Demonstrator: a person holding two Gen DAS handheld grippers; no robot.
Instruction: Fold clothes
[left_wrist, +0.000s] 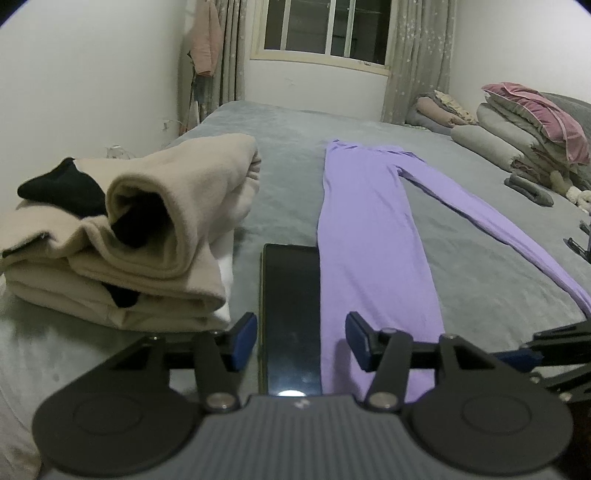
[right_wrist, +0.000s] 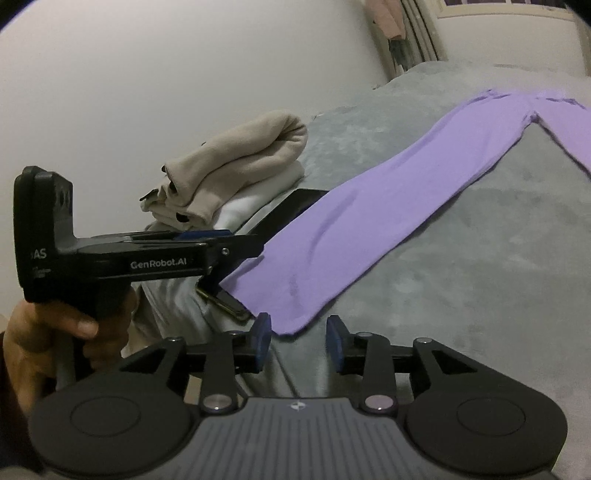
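The left gripper (left_wrist: 301, 341) has its jaws spread, nothing between the pads; a dark phone (left_wrist: 290, 314) lies on the bed (left_wrist: 480, 266) just ahead, in line with the gap. One leg of the purple leggings (left_wrist: 369, 236) runs past the right-hand jaw. Left of the jaws sits a folded beige pile (left_wrist: 147, 236). The right gripper (right_wrist: 298, 341) also has its jaws parted and empty, the leg's hem (right_wrist: 291, 325) just beyond.
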